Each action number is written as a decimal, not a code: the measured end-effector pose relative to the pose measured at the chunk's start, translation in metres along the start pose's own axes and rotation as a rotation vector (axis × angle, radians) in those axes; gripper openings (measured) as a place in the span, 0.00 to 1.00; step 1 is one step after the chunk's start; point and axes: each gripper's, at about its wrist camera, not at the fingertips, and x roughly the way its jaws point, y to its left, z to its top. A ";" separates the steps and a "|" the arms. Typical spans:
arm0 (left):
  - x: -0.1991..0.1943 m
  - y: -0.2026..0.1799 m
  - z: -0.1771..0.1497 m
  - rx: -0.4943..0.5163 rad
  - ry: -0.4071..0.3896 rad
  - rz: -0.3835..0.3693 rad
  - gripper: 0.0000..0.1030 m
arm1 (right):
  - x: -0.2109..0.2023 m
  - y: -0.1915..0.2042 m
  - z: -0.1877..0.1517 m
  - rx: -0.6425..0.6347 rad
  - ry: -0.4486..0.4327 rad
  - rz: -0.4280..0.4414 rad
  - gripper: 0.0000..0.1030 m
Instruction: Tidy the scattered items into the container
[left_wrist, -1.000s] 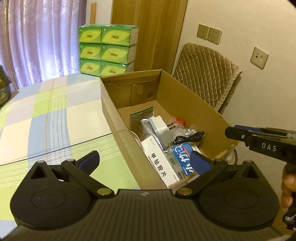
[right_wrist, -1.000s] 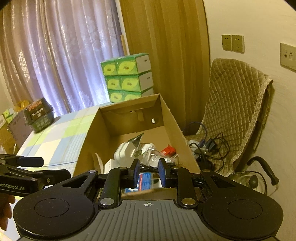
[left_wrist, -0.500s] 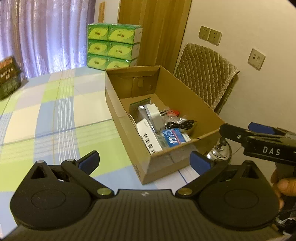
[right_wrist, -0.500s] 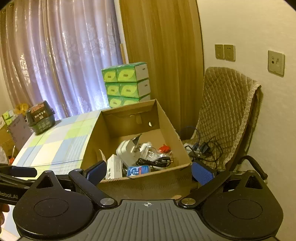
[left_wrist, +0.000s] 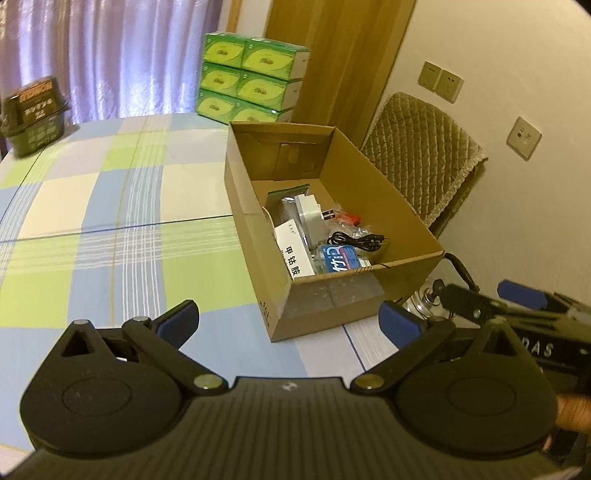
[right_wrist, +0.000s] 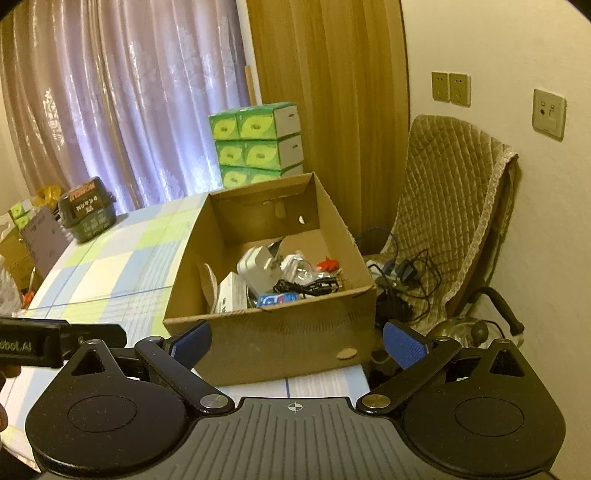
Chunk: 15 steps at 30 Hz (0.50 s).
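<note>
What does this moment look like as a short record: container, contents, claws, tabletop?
container: cardboard box, open top, on checked tablecloth
contents: white charger, black cable, white medicine box, blue packet
left claw: open, empty
right claw: open, empty
tabletop elsewhere: green tissue boxes, dark basket

Dim warm indoor light; curtain (right_wrist: 122, 110) backlit, glowing; fisheye bending at edges; soft, grainy detail.
</note>
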 end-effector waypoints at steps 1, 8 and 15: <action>-0.001 -0.001 0.000 -0.005 0.003 0.003 0.99 | -0.002 0.000 0.000 -0.002 0.002 0.000 1.00; -0.002 -0.004 -0.006 -0.031 0.023 0.020 0.99 | -0.017 0.003 0.004 -0.009 -0.003 -0.008 1.00; -0.001 -0.003 -0.012 -0.042 0.030 0.030 0.99 | -0.026 0.004 0.008 -0.016 -0.012 -0.014 1.00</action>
